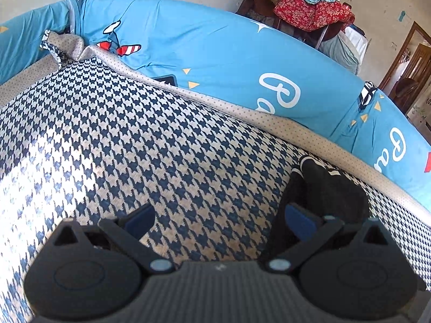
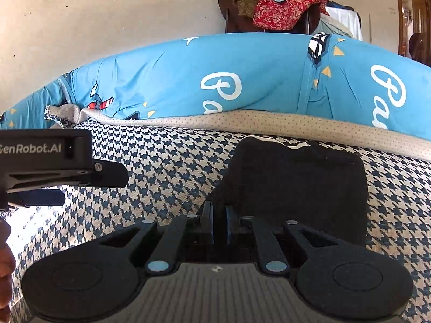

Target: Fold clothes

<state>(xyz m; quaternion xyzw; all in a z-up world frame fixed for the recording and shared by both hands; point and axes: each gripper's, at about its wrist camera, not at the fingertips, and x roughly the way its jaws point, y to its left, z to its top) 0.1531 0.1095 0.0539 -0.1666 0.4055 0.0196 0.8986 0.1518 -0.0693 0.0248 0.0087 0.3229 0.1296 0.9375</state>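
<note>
Folding a small black garment [image 2: 293,177] that lies on the houndstooth blanket [image 1: 140,140] of a bed. Right hand-held gripper [image 2: 218,226]: jaws nearly shut, a thin gap between the blue pads, nothing visibly caught; the black garment sits just ahead of its tips, possibly touching, cannot tell. Left hand-held gripper [image 1: 218,218]: jaws wide apart, holding nothing, the garment just ahead and to its right side, near the right finger

Step in hand, as judged: getting a grip on the near edge to turn it over. To do it well, part the right jaws first, pinch one layer only, lift low so the blanket does not come along, use the left one to pin or take the other corner

Garment: black, soft, squarish and already partly doubled, a white stripe at its far edge; likely limp. Beyond it a dotted beige border [image 2: 269,123], then a blue printed quilt [image 2: 269,80]
</note>
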